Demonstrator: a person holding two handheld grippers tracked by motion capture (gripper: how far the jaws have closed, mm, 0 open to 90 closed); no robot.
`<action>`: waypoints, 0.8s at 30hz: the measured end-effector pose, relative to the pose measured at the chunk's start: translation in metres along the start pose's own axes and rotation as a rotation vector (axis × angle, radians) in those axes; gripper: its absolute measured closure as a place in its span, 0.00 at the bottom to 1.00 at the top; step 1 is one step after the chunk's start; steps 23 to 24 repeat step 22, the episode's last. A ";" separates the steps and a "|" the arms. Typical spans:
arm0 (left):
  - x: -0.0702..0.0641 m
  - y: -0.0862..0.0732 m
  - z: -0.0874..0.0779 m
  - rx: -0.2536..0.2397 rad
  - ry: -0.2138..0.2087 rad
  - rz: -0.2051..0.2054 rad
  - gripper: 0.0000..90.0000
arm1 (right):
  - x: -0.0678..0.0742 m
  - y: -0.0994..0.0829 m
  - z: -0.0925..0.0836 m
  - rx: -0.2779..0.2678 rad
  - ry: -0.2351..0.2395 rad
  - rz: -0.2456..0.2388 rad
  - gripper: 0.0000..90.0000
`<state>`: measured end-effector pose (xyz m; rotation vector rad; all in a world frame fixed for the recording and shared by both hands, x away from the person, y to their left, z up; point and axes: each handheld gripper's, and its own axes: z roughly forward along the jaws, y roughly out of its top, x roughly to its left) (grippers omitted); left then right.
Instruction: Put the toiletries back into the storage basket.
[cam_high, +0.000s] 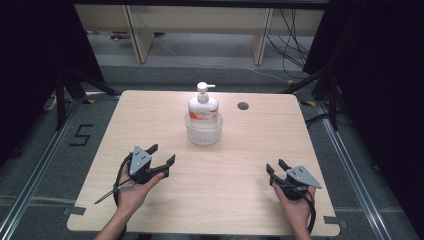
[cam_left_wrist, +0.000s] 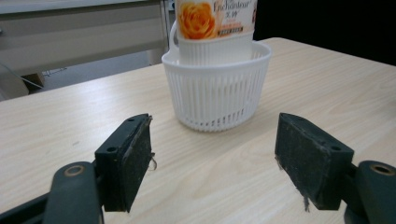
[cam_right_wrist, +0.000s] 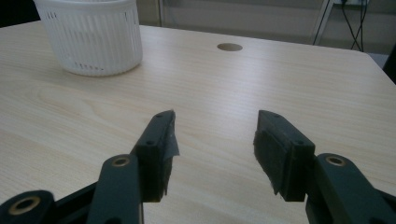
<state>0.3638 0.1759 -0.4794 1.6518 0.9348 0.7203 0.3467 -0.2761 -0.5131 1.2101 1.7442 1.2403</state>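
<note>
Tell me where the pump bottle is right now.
In the high view the pump bottle stands upright inside the white basket at the table's far centre, left of the round hole, ahead of both open claws.

- Pale wooden table (cam_high: 235, 165): smooth, matt grain.
- White slotted plastic basket (cam_left_wrist: 217, 88): slightly glossy ribs.
- White plastic pump bottle (cam_high: 203, 106): glossy, with a shiny orange rose label.
- Black jaw pads (cam_left_wrist: 135, 161): matt, rough, frayed at the edges.

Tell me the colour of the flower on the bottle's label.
Orange, a rose on the bottle; clearest in the left gripper view.
</note>
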 end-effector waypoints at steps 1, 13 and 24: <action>0.002 -0.005 -0.001 0.005 0.002 -0.004 0.30 | 0.000 0.000 0.000 -0.001 0.000 -0.001 0.54; 0.011 -0.043 -0.007 -0.014 0.025 -0.039 0.30 | 0.000 0.000 0.000 0.016 0.024 0.006 0.54; 0.010 -0.048 -0.011 -0.031 0.033 -0.034 0.30 | -0.001 0.000 0.001 -0.008 0.001 -0.001 0.53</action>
